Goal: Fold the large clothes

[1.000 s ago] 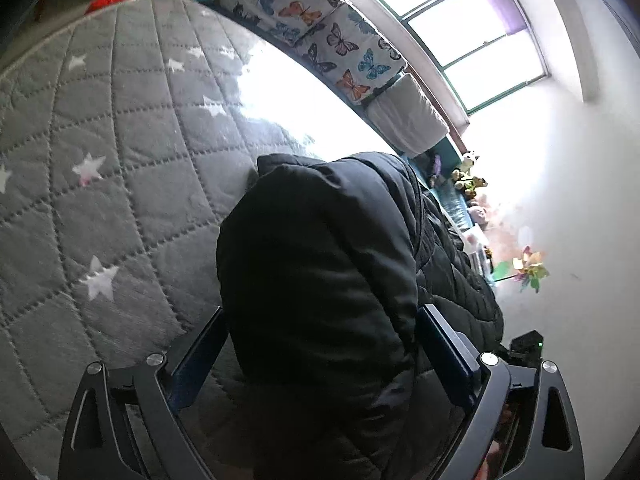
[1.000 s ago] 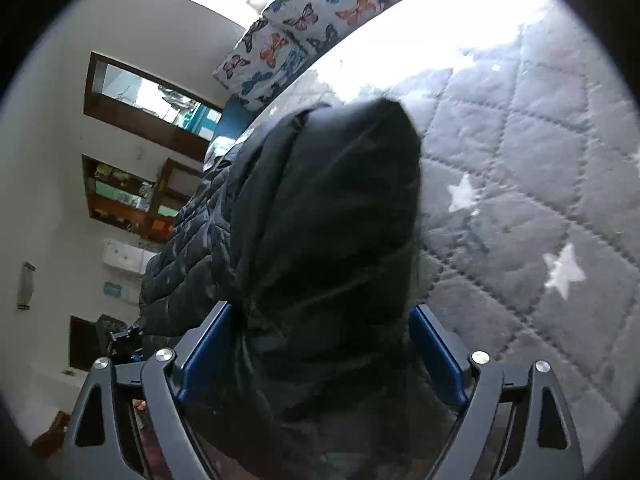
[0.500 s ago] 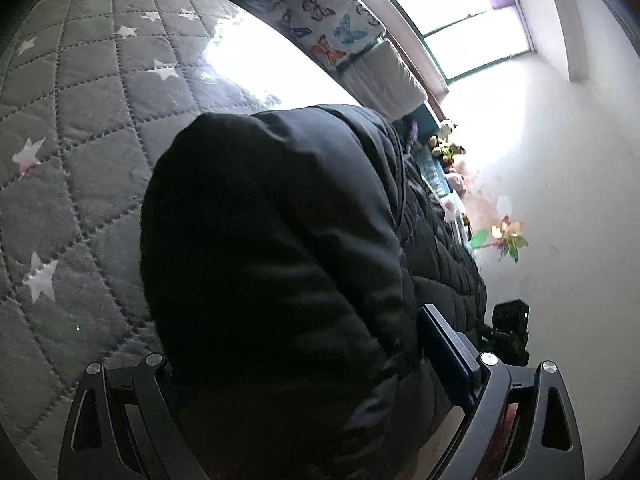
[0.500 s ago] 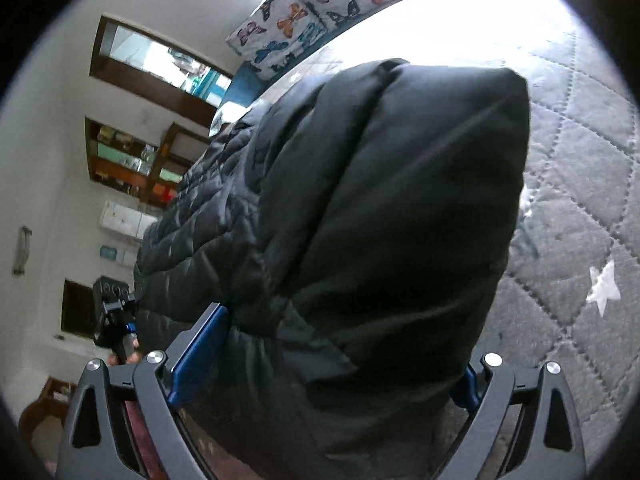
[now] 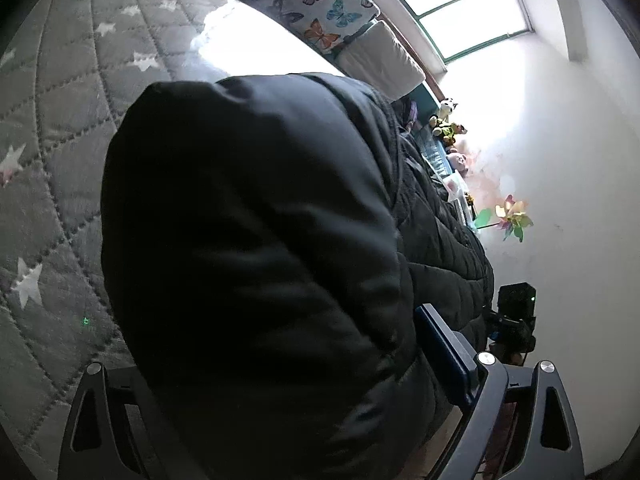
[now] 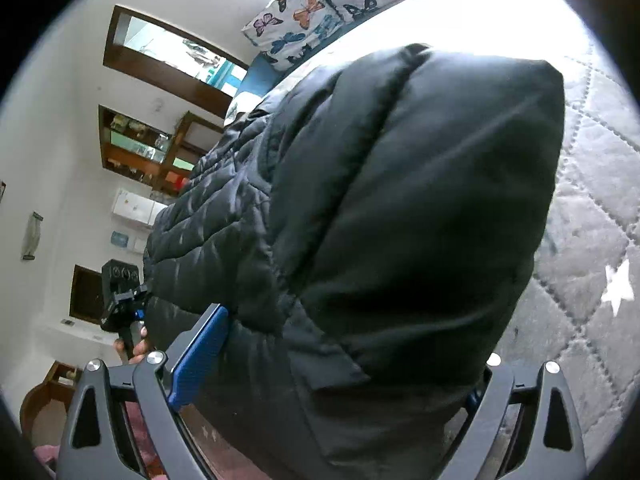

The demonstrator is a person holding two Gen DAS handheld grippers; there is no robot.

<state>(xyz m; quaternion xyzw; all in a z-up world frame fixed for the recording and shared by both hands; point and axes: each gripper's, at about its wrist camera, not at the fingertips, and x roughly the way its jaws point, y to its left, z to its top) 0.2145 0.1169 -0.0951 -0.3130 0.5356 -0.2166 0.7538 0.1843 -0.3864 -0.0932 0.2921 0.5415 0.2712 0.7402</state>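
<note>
A black puffer jacket (image 5: 248, 220) lies bunched on a grey quilted bedspread with white stars (image 5: 60, 120). Its smooth folded bulk fills the space between the jaws of my left gripper (image 5: 280, 320), which stand wide and open; only the right blue finger (image 5: 440, 344) shows, the other is hidden under the cloth. In the right wrist view the same jacket (image 6: 400, 200) bulges between the wide, open jaws of my right gripper (image 6: 352, 332). Its left blue finger (image 6: 200, 356) shows beside the quilted part; the right one is covered.
Butterfly-print pillows (image 5: 320, 12) and a white pillow (image 5: 380, 64) lie at the bed's head under a window. Stuffed toys (image 5: 448, 124) and a pinwheel (image 5: 512, 220) line the wall. Wooden shelves (image 6: 152, 148) hang opposite. Bedspread (image 6: 592, 200) stretches right.
The jacket fold has grown larger in both views and now covers one finger of each gripper. The left gripper has moved closer over the cloth. The right jaws have widened slightly.
</note>
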